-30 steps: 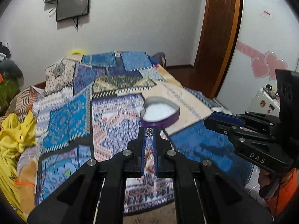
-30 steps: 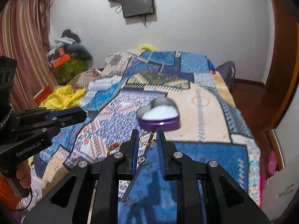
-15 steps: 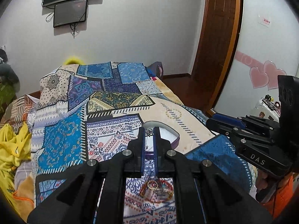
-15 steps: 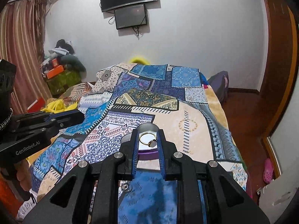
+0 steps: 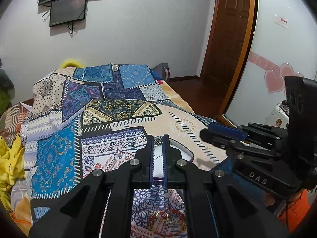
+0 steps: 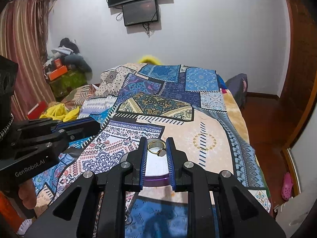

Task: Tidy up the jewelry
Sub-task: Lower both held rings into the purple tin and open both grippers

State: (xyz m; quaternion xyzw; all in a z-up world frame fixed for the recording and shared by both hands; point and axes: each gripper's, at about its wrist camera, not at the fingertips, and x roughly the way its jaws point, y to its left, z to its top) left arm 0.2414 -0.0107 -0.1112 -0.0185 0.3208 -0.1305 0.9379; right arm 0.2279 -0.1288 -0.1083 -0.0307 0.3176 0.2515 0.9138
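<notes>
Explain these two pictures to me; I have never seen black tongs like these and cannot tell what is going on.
No robot here: a person holds a two-finger gripper in each hand, and each gripper carries a fisheye camera that looks along its fingers. One picture comes from the left gripper, the other from the right gripper; each also shows the other gripper at its side. Below is a bed with a patchwork blanket. On it sits a purple box with a white lining, mostly hidden behind the fingers. More jewelry lies on the blanket nearer the person. The right gripper pinches a gold ring; the left pinches a small silvery piece, too small to name.
</notes>
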